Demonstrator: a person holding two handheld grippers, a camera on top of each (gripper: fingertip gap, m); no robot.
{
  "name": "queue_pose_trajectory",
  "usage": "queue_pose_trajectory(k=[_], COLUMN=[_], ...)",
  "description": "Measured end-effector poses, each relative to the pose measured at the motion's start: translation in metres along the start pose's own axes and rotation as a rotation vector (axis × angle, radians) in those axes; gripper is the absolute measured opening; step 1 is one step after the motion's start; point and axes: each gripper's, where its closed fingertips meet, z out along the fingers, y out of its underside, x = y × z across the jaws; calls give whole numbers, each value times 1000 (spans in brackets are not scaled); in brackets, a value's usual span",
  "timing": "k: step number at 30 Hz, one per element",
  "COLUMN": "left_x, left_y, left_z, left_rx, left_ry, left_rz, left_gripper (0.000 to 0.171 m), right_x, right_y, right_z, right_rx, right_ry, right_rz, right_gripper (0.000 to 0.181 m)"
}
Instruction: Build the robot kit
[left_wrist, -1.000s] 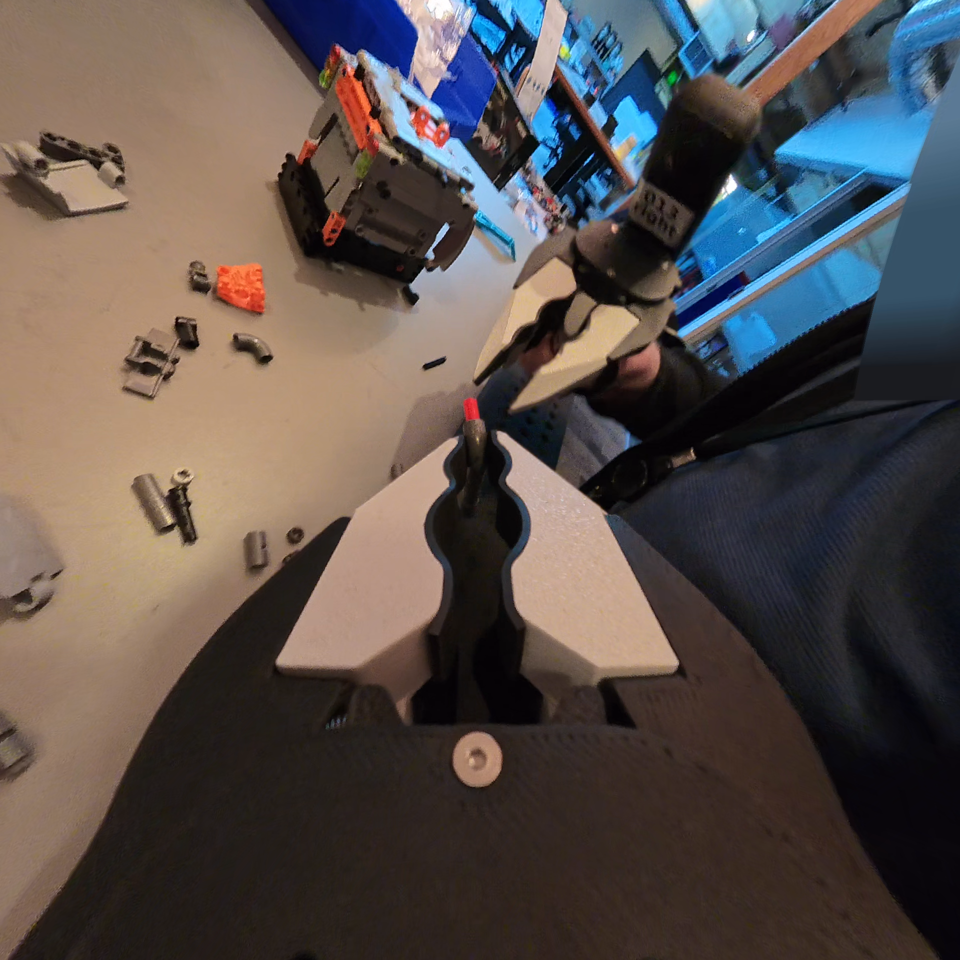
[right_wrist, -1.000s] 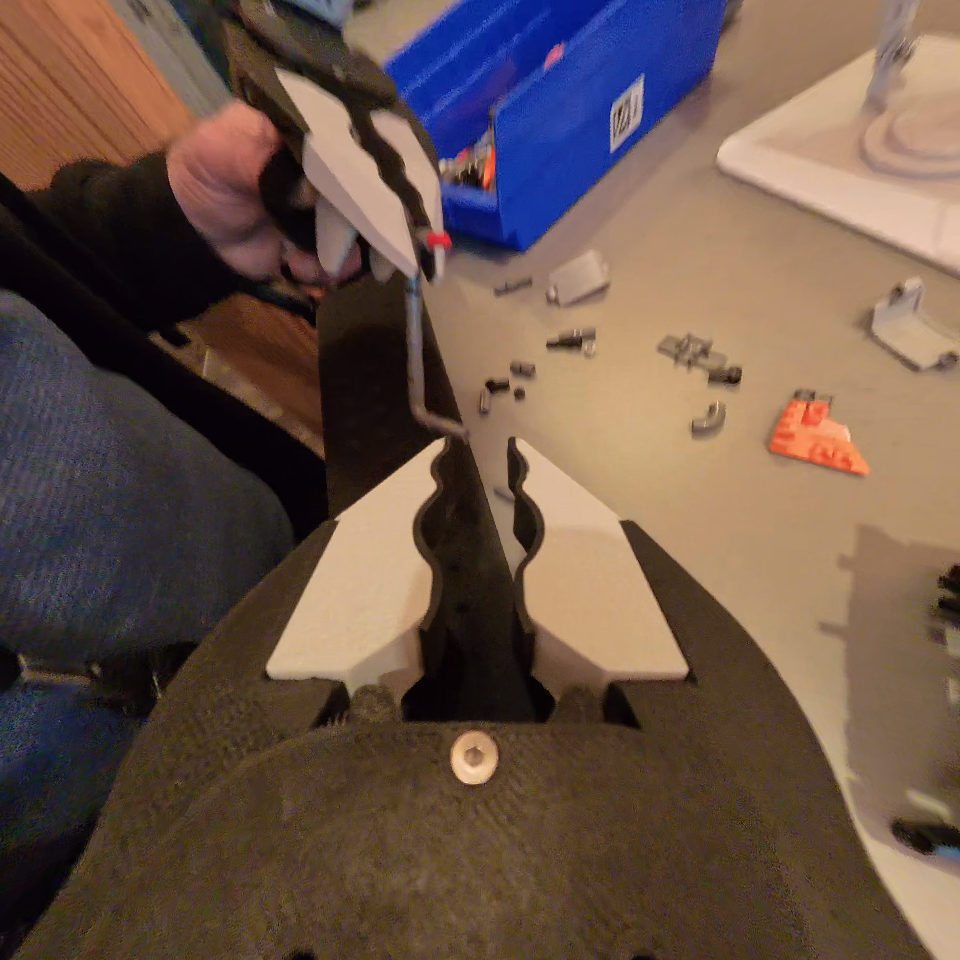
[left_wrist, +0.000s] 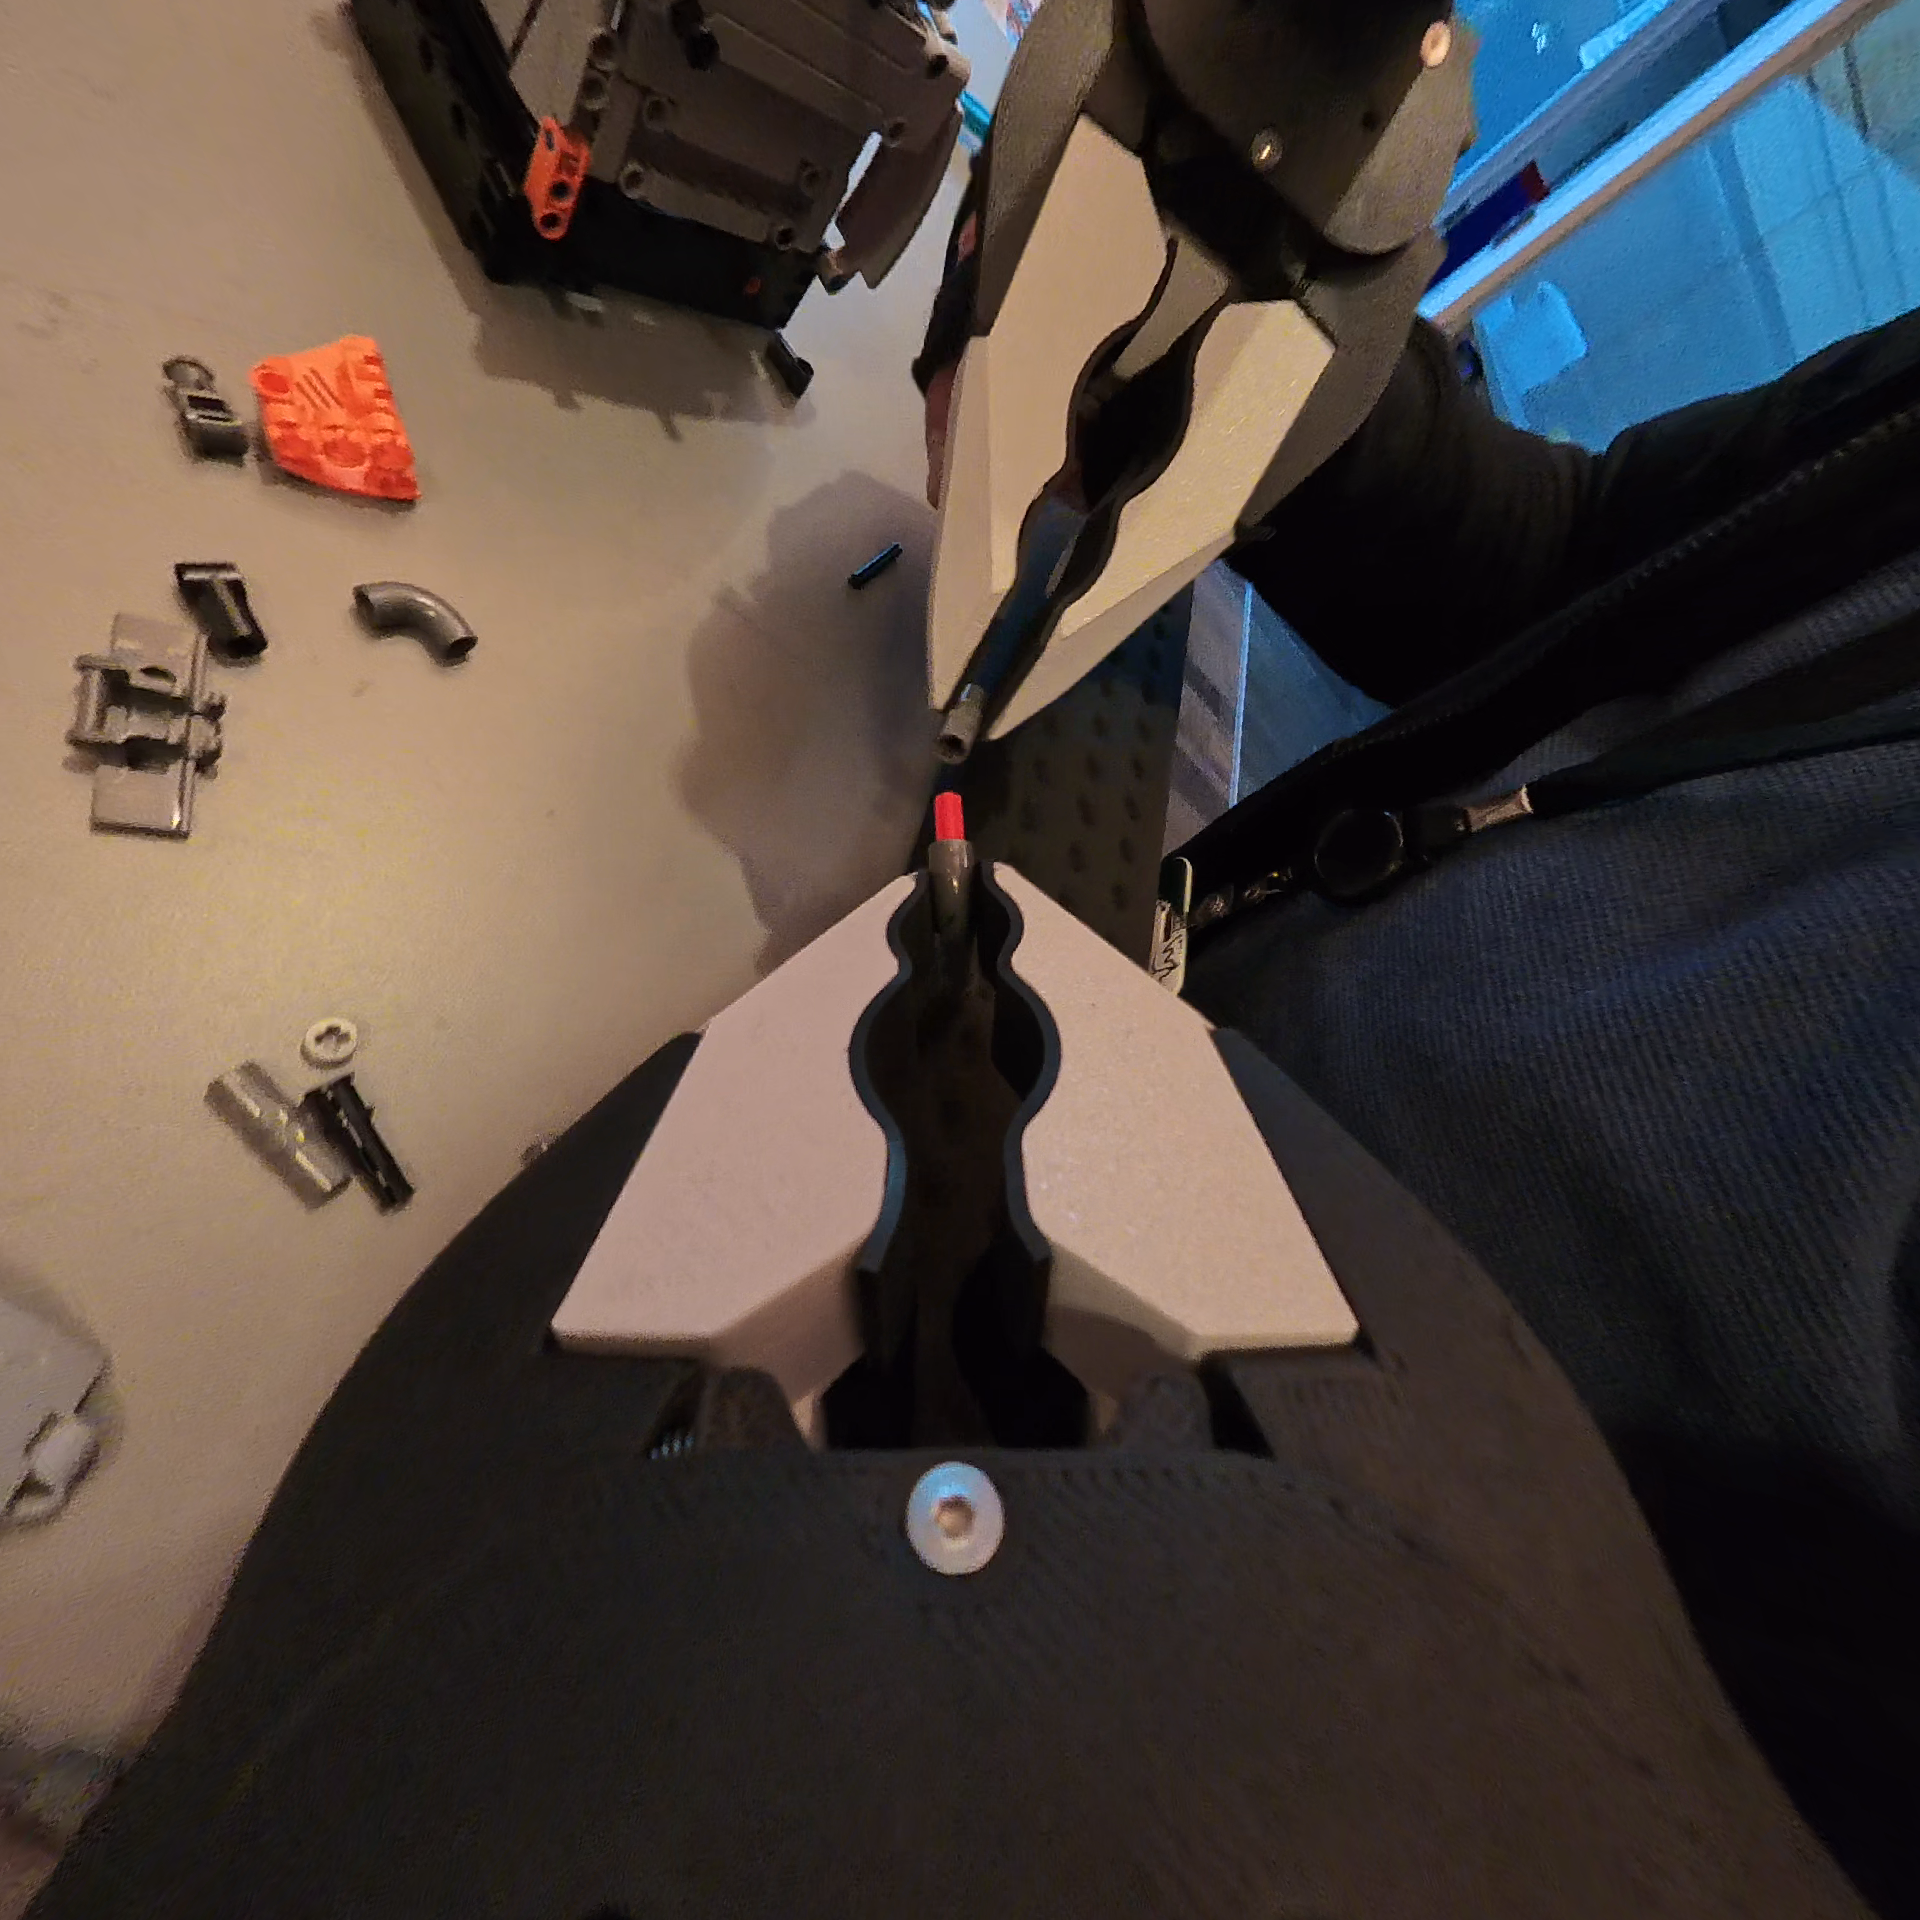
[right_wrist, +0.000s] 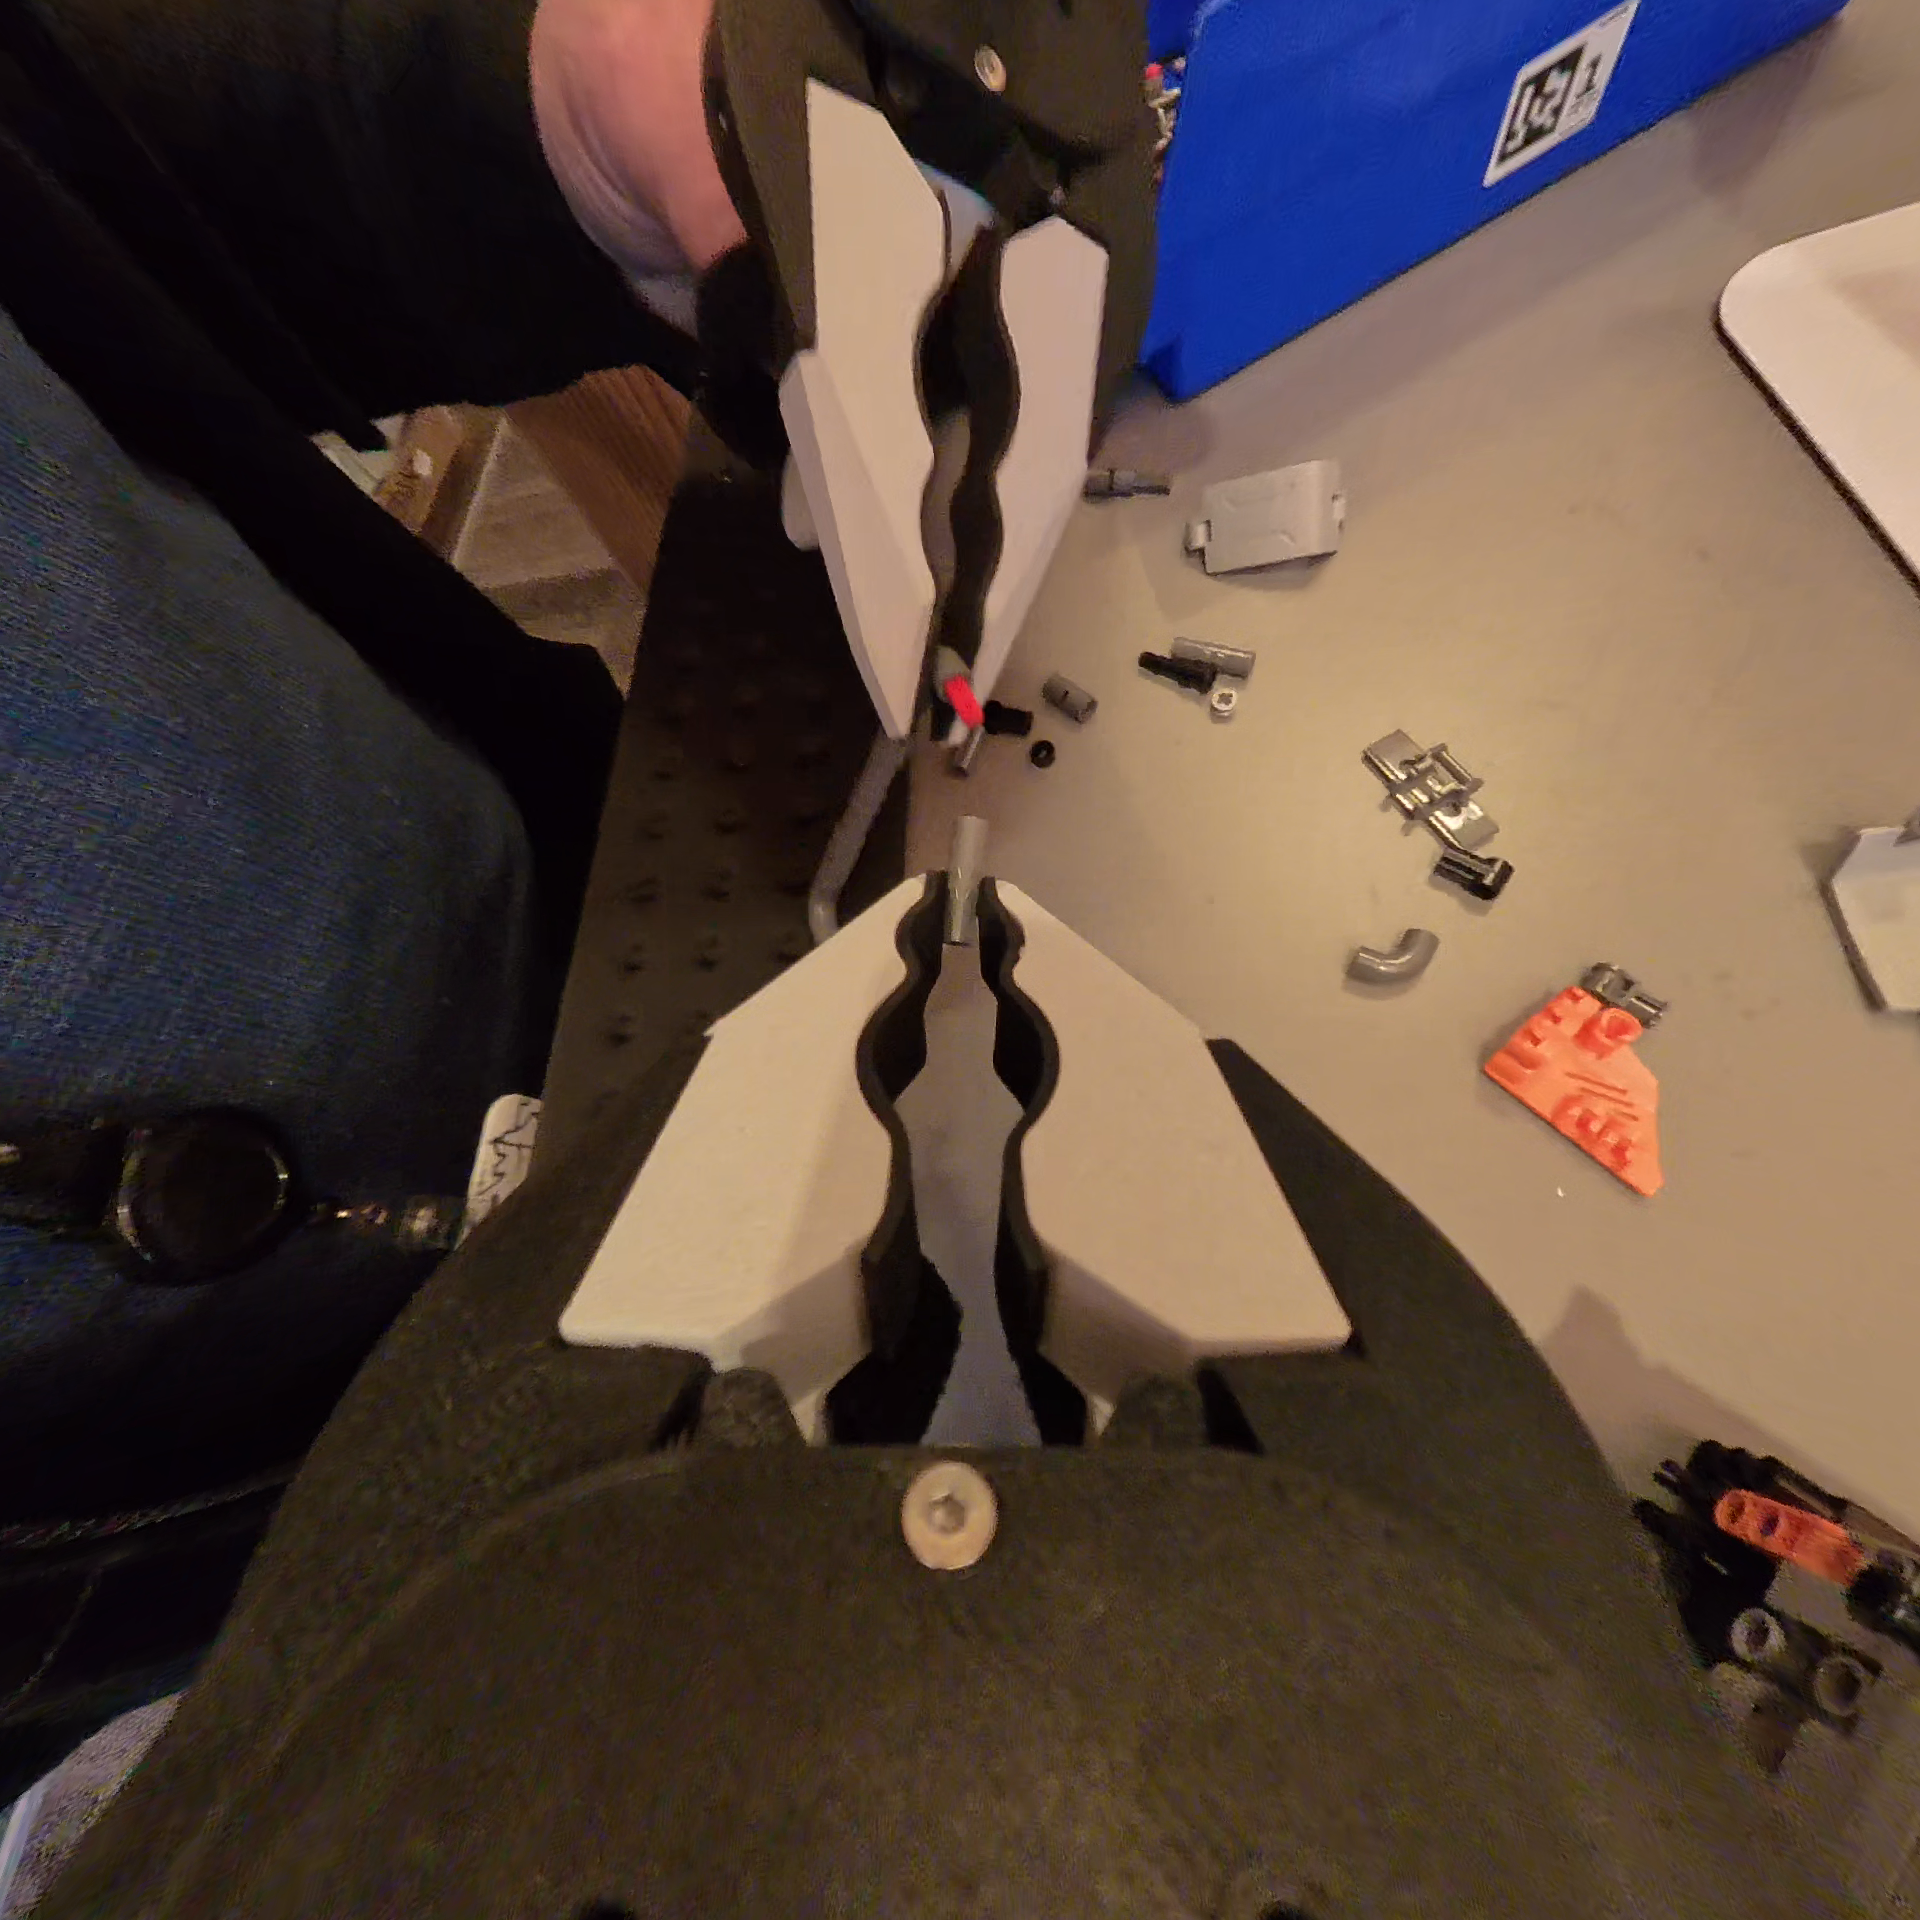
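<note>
My left gripper (left_wrist: 951, 894) is shut on a dark grey pin with a red tip (left_wrist: 948, 821) that sticks out past its fingertips. My right gripper (right_wrist: 961, 894) is shut on a short grey tube (right_wrist: 966, 873) that points forward. The two grippers face each other tip to tip above the table's near edge. The red tip and the tube's open end (left_wrist: 956, 732) sit a small gap apart, not touching. In the right wrist view the left gripper (right_wrist: 940, 717) hangs from above, held by a hand (right_wrist: 623, 156). A thin bent grey rod (right_wrist: 847, 842) shows beside the tips, its ends hidden.
On the grey table lie an orange panel (left_wrist: 332, 416), a grey elbow (left_wrist: 416, 618), several small grey and black pins, and a black-and-grey brick model (left_wrist: 665, 156). A blue bin (right_wrist: 1403, 156) and a white board (right_wrist: 1849, 364) stand farther back. A person's blue-clad leg (right_wrist: 208, 831) lies beside the edge. Both grippers' tips are close together, under 4 cm apart.
The two grippers have come much closer together, now tip to tip. The right gripper's fingers have closed onto the grey tube. The left gripper still holds the red-tipped pin.
</note>
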Motion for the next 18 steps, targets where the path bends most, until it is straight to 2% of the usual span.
queue_pose_trajectory(k=[8,18], left_x=[6,6], left_y=[-6,-11], left_z=[19,26], left_rx=[-98,-167], left_ry=[14,-22], left_rz=[87,154], left_gripper=[5,5], right_x=[-1,-1], right_y=[-1,3], right_z=[-8,-16], right_rx=[-60,-167], right_ry=[-8,-42], right_rz=[-59,-95], right_gripper=[3,3])
